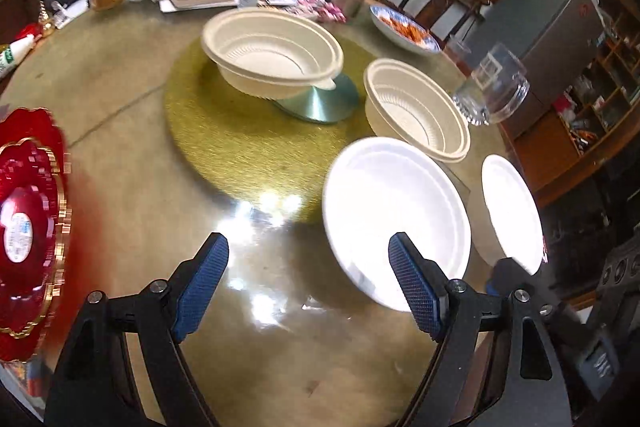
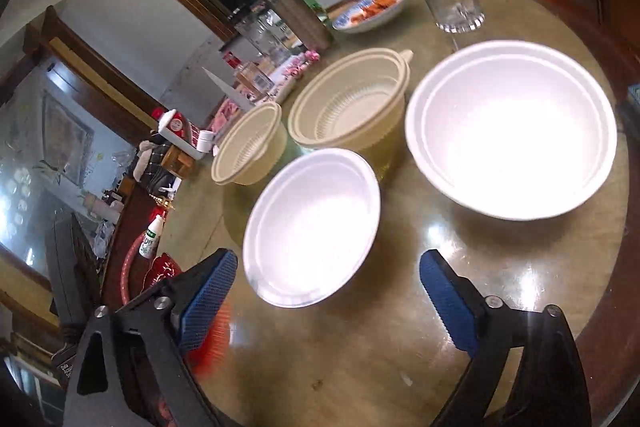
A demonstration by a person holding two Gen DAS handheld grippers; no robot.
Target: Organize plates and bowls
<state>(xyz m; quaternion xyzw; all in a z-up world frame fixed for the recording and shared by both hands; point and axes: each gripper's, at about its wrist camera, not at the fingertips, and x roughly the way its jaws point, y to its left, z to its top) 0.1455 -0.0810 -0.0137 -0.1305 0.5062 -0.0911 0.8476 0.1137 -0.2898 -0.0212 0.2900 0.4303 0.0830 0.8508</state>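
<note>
Bowls sit across the glass-topped counter (image 1: pixel 120 99): red scalloped plate (image 1: pixel 28 227) far left, two cream bowls (image 1: pixel 272 51) mid-counter, two white bowls (image 2: pixel 312 227) nearest. Left gripper (image 1: pixel 308 267) and right gripper (image 2: pixel 328 279) hover, fingers wide, holding nothing.

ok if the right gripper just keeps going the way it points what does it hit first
Most likely the nearer white bowl, just ahead of the open, empty right gripper, though depth is unclear; the larger white bowl lies further right.
</note>
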